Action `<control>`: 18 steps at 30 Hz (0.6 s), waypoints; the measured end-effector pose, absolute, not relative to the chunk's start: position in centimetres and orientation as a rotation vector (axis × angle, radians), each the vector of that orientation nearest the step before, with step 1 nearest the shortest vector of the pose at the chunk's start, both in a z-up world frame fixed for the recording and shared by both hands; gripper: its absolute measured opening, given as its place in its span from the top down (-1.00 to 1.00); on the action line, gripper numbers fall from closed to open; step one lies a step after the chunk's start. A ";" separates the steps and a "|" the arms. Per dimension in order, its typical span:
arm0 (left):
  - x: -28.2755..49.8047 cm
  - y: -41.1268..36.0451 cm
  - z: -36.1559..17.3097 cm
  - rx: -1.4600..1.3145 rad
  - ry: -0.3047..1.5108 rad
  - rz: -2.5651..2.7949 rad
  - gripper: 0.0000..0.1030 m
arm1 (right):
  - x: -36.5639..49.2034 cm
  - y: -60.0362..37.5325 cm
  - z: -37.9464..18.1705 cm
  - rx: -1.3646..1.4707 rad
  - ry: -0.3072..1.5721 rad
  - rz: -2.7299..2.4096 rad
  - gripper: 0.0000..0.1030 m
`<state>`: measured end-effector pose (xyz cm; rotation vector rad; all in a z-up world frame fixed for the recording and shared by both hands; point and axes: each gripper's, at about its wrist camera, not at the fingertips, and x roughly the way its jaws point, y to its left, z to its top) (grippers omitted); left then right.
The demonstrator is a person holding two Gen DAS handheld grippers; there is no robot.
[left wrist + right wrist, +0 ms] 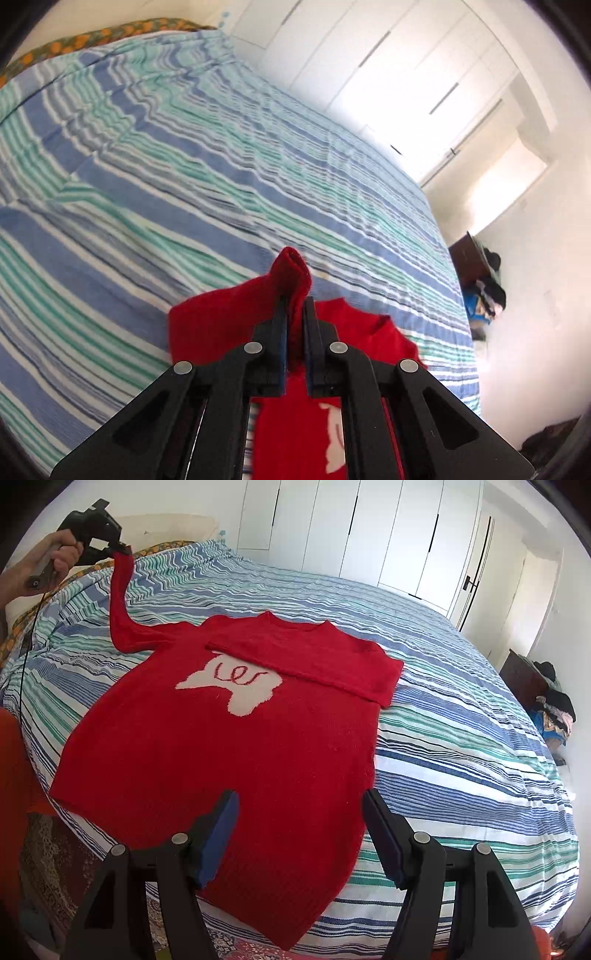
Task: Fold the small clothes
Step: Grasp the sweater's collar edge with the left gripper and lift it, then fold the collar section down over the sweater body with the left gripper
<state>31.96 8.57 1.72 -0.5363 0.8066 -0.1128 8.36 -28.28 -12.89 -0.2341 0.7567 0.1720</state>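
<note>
A red knitted sweater (pixel 229 746) with a white patch on its chest lies flat on the striped bedspread (pixel 461 716). Its right sleeve (pixel 332 664) is folded across the chest. My left gripper (pixel 295 306) is shut on the cuff of the left sleeve (pixel 291 273). In the right wrist view that gripper (pixel 123 548) holds the sleeve (pixel 122 602) lifted high at the far left, with a hand on its handle. My right gripper (pixel 299 805) hangs open over the sweater's hem, nothing between its fingers.
White wardrobe doors (pixel 369 535) run along the far side of the bed. A dark wooden piece with a heap of clothes (pixel 554 705) stands by the right wall. A patterned rug (pixel 48 849) lies below the bed's near edge.
</note>
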 end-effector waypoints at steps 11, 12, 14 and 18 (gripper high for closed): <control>34.9 -18.6 -5.3 -0.164 0.938 -0.298 0.83 | 8.6 -31.7 -11.8 -0.074 0.729 0.150 -0.35; 34.5 -20.3 -7.3 -0.094 0.978 -0.273 0.61 | 8.7 -32.0 -11.8 -0.062 0.731 0.146 -0.36; 33.6 -22.7 -11.0 0.017 1.093 -0.216 0.01 | 9.0 -32.5 -11.9 -0.036 0.738 0.137 -0.36; 27.6 -19.4 -11.9 -0.006 1.071 -0.286 -0.13 | 9.1 -33.8 -12.0 0.022 0.739 0.121 -0.37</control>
